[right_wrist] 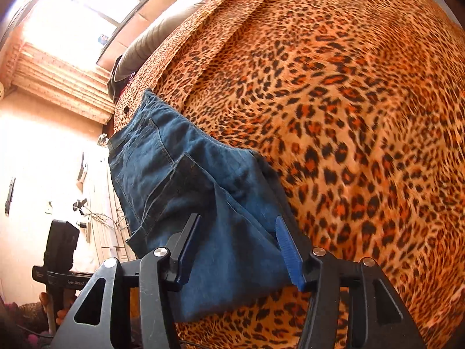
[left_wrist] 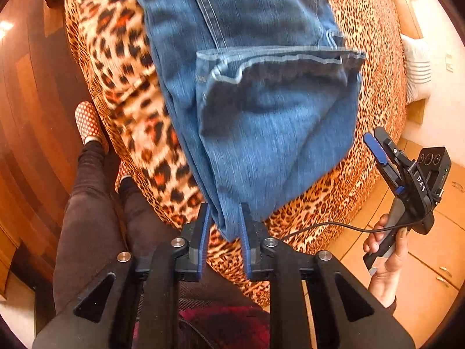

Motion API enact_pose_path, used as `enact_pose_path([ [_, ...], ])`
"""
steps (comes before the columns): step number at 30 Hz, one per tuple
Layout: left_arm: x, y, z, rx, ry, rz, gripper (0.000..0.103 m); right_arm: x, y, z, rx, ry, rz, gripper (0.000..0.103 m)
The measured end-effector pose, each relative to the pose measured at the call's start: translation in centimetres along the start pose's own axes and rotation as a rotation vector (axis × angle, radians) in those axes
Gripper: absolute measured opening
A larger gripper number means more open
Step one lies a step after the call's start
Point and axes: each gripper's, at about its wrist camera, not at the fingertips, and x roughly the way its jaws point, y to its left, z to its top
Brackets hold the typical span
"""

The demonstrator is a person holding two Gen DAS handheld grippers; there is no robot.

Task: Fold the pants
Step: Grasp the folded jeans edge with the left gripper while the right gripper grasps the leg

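1. Two grippers work one pair of jeans (left_wrist: 261,133) lying on a bed (left_wrist: 122,87) with a leopard-print cover; the hem end is already doubled back, its edge lying across the upper layer.
2. Left gripper (left_wrist: 225,226): jaws narrow, with the near folded edge of the denim between the blue pads (left_wrist: 205,232). Whether the pads press the cloth cannot be told for certain, though the gap is small enough to suggest a light pinch, probably to hold the fold in line.
3. Right gripper (right_wrist: 237,250): jaws at a middle width, straddling the denim near its fold; the pads (right_wrist: 287,253) stand clear of the cloth, so nothing is gripped. In the left view it is held off the bed's side by a hand (left_wrist: 383,250).
4. Waistband and pockets lie at the far end, toward the bed's edge in the right view.
5. Judged stage: first fold laid; a second fold toward the waistband likely remains.
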Motion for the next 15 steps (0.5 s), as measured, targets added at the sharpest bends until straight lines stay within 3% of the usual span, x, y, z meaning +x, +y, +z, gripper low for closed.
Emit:
enact_pose_path([
  [6, 3.1, -2.2, -1.0, -0.013, 0.099, 0.000, 0.020, 1.8, -3.1, -4.1, 0.169, 0.044, 0.004, 0.055],
  [9, 4.2, -3.6, -0.5, -0.006, 0.093, 0.018, 0.020, 2.8, -4.1, -5.4, 0.270, 0.014, 0.080, 0.055],
  [11, 4.7, -4.1, -0.3, -0.021, 0.111, 0.015, 0.019, 2.8, -4.5, -5.5, 0.311, -0.044, 0.119, 0.024],
  [12, 4.7, -4.3, -0.3, -0.030, 0.110, 0.012, 0.017, 2.4, -4.8, -5.5, 0.337, -0.050, 0.129, 0.015],
  [14, 5.4, -4.1, -0.3, -0.036, 0.123, 0.016, 0.015, 0.5, -4.7, -5.3, 0.328, -0.090, 0.169, 0.014],
  [15, 6.2, -3.6, -0.2, -0.072, 0.148, 0.010, 0.015, -0.1, -4.2, -5.1, 0.277, -0.099, 0.134, 0.014],
])
